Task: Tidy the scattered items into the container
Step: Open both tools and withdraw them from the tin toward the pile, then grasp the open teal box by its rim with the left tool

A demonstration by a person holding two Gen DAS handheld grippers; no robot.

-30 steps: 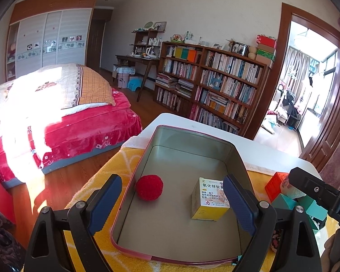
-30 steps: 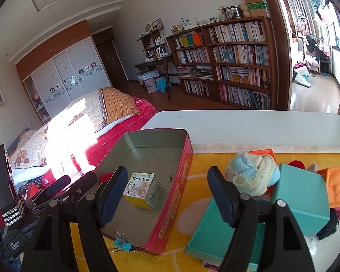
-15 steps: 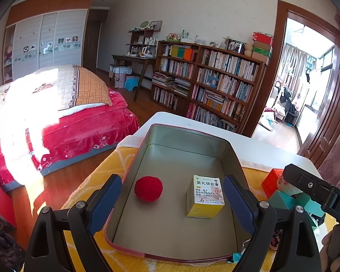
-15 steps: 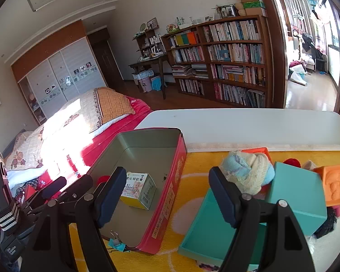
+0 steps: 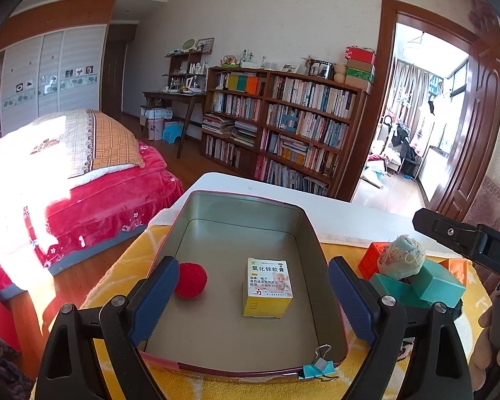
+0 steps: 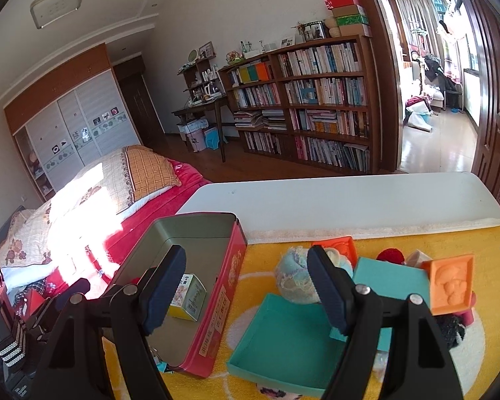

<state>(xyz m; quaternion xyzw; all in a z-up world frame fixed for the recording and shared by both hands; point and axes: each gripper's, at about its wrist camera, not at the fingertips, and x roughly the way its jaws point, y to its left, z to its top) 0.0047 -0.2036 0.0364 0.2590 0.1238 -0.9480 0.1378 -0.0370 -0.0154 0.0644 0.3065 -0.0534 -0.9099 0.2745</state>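
Note:
A red metal tin point(image 5: 236, 200) point(image 6: 230, 286) lies open on a yellow towel point(image 5: 123, 266) point(image 6: 400, 243). Inside lie a red yarn ball point(image 5: 190, 280) and a yellow medicine box point(image 5: 267, 287) point(image 6: 187, 298). My left gripper point(image 5: 250, 303) is open and empty above the tin's near end. My right gripper point(image 6: 246, 290) is open and empty, above the tin's right wall and a teal box lid point(image 6: 280, 340). A pale blue knitted ball point(image 5: 400, 257) point(image 6: 295, 275), a teal box point(image 5: 438, 283) point(image 6: 390, 276) and orange blocks point(image 6: 450, 283) lie right of the tin.
A blue binder clip point(image 5: 320, 365) is clipped to the tin's near rim. A white table point(image 6: 350, 200) carries the towel. A black fuzzy item point(image 6: 451, 330) and a second red ball point(image 6: 390, 254) lie among the blocks. A bed point(image 5: 50, 180) stands left, below table level.
My left gripper has drawn back from the tin, so its near rim and clip now show. My right gripper has shifted slightly right. The items lie as before.

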